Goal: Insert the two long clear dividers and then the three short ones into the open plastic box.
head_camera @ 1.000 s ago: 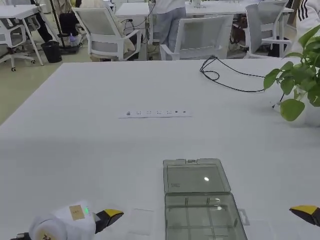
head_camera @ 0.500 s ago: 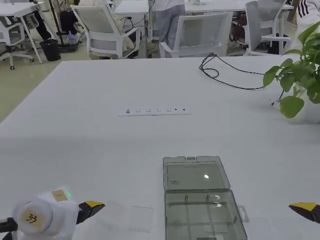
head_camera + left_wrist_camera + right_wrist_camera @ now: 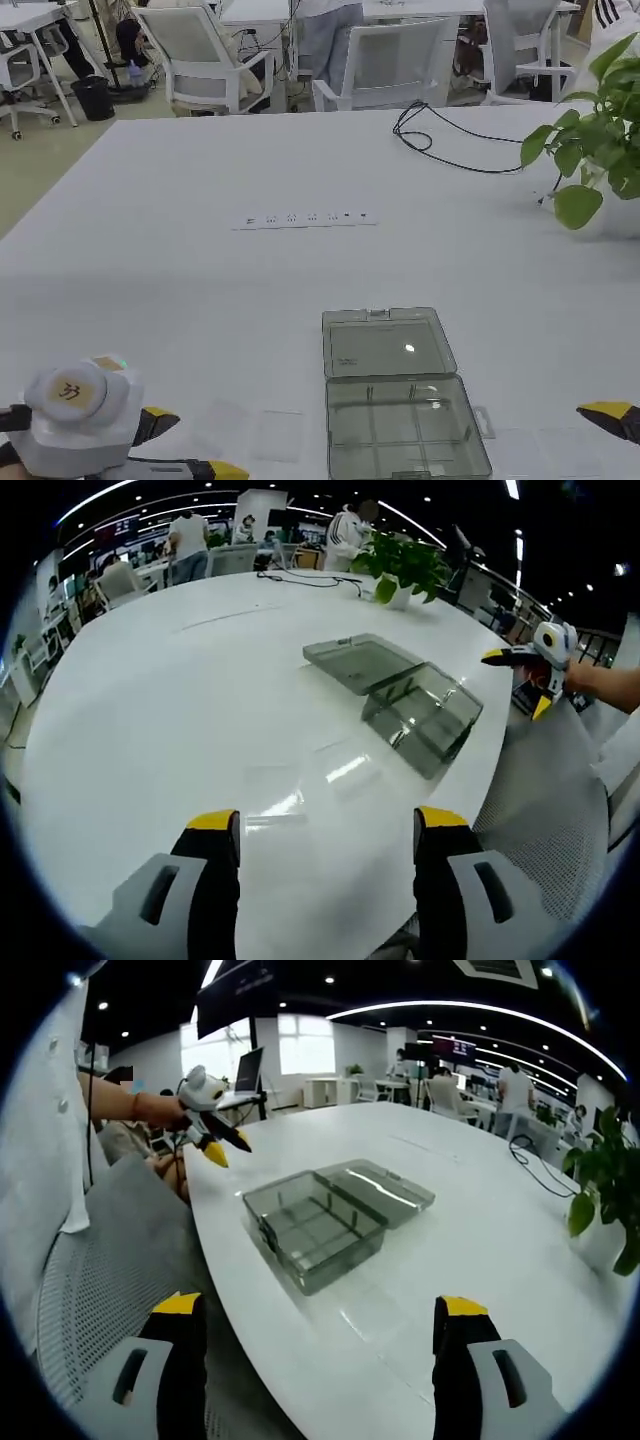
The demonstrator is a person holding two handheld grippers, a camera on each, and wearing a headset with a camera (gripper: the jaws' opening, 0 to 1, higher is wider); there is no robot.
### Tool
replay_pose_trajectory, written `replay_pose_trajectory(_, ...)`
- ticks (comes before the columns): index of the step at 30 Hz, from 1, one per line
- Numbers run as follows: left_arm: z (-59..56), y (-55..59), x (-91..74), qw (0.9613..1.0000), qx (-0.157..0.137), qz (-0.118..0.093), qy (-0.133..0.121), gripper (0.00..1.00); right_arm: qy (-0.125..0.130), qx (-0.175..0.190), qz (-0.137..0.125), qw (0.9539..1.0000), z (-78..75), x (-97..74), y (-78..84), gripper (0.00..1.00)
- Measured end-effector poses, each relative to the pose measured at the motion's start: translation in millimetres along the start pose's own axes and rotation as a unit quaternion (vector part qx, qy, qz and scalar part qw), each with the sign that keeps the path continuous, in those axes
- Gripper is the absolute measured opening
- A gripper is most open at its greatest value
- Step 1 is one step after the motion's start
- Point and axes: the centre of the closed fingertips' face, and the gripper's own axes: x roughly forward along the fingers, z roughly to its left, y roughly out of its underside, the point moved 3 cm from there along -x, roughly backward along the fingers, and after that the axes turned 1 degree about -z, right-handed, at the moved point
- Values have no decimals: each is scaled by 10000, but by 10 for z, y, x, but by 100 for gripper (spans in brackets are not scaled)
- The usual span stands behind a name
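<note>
Box (image 3: 385, 345): grey-tinted transparent plastic, glossy. Dividers (image 3: 277, 436): clear plastic sheet, smooth. Table (image 3: 200, 290): white top, smooth, with a faint sheen.

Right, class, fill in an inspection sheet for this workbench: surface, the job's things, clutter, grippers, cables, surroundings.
Surface: white table, flat and glossy.
Job's things: open plastic box with its lid laid flat on the far side; clear dividers flat on the table left of it, further clear pieces faintly to its right.
Clutter: potted plant at the right edge.
Grippers: left gripper open, empty, facing the left dividers; right gripper open, empty, facing the box.
Cables: black cable looped at the far side; power strip mid-table.
Surroundings: office chairs and people beyond the table.
</note>
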Motion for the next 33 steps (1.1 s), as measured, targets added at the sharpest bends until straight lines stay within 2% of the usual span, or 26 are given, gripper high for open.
replay_pose_trajectory(5, 79, 35, 34, 9997, 20, 223, -137, 62, 4, 21, -7, 10000, 1, 4, -3, 95)
replay_pose_trajectory(7, 106, 85, 51, 9989, -8, 429, -212, 61, 5, 26, 3, 10000, 0, 8, 2, 95)
replay_pose_trajectory(9, 147, 115, 76, 9981, 30, 537, -295, 57, 1, 34, 1, 10000, 0, 11, 3, 95)
replay_pose_trajectory(12, 164, 153, 111, 9971, -66, 679, -335, 55, 8, 48, -9, 10000, -12, 16, 6, 95)
replay_pose_trajectory(17, 201, 219, 167, 9938, 95, 978, -520, 49, 20, 70, -4, 10000, -28, 18, 11, 94)
replay_pose_trajectory(24, 221, 251, 211, 9903, 185, 1201, -672, 45, 42, 93, -3, 9999, -43, 18, 20, 94)
replay_pose_trajectory(28, 222, 285, 220, 9889, 92, 1314, -690, 43, 49, 112, -7, 9999, -44, 24, 24, 94)
replay_pose_trajectory(33, 251, 294, 216, 9868, 158, 1398, -800, 40, 62, 138, -28, 9999, -41, 22, 21, 94)
